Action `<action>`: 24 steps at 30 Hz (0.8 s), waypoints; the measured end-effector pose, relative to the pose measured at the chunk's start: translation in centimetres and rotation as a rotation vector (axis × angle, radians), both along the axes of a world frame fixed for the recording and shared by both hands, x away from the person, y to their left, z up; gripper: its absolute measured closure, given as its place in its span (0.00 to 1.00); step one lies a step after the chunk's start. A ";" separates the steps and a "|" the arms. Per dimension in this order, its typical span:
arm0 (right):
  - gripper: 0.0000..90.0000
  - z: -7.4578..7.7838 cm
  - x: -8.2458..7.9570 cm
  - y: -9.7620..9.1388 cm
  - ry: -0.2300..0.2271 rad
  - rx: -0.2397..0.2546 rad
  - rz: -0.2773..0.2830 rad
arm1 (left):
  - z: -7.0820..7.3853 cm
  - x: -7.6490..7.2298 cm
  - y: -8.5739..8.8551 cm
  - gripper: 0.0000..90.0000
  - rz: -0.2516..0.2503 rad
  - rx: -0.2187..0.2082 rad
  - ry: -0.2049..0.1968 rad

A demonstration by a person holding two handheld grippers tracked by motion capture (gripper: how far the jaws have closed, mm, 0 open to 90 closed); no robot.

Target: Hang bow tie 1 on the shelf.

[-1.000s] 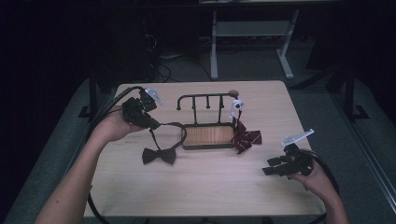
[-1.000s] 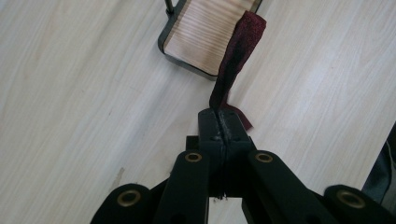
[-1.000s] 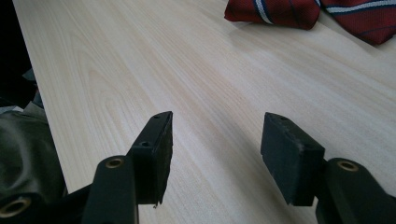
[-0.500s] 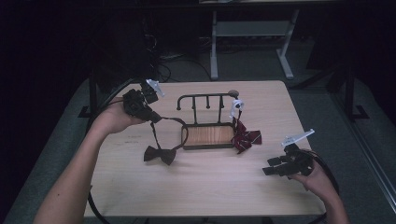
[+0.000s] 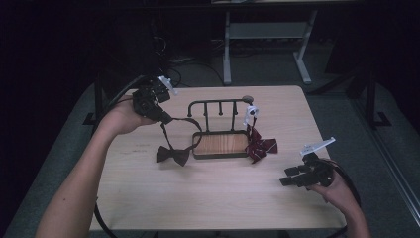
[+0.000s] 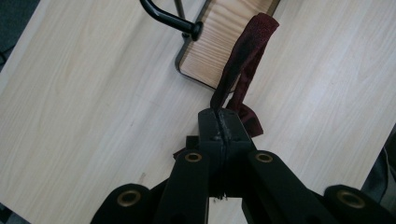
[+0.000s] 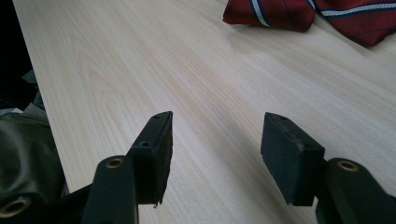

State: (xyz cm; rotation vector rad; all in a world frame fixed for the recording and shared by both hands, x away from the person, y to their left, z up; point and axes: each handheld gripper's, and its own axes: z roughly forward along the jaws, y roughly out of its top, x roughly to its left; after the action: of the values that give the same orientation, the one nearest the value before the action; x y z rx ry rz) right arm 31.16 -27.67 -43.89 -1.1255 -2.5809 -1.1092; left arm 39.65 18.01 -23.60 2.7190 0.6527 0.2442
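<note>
Clearly the left gripper (image 5: 163, 119), at the upper left of the high view, is clenched on the strap (image 6: 240, 60) of the dark bow tie (image 5: 172, 155), whose bow hangs down to the table (image 5: 208, 198) just left of the rack's wooden base (image 5: 221, 144). Soft and light, the bow tie will likely droop and swing, so the thin strap looks the surest place to pinch; the bow itself would crumple. The right gripper (image 5: 292, 176), at the lower right, rests with jaws released and nothing between them, near the striped red tie (image 7: 299, 11).
</note>
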 end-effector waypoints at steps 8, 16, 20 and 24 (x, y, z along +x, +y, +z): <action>0.48 0.0 0.0 0.0 -0.002 -0.001 0.004 | 0.5 1.2 0.3 1.00 0.038 -0.011 0.005; 0.48 0.0 -0.1 0.0 -0.004 0.001 0.002 | 0.4 2.4 0.2 1.00 0.071 -0.003 0.003; 0.48 0.1 -0.1 -0.1 -0.004 0.002 0.000 | 0.1 3.1 0.2 1.00 0.095 -0.001 0.010; 0.48 0.1 -0.2 -0.2 -0.007 0.004 -0.003 | -0.3 3.8 0.2 1.00 0.115 0.002 0.015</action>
State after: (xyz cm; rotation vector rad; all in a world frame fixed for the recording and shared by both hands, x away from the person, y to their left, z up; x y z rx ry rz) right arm 31.01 -27.89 -43.74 -1.1276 -2.5819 -1.1202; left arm 43.42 18.21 -23.93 2.6908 0.8145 0.2516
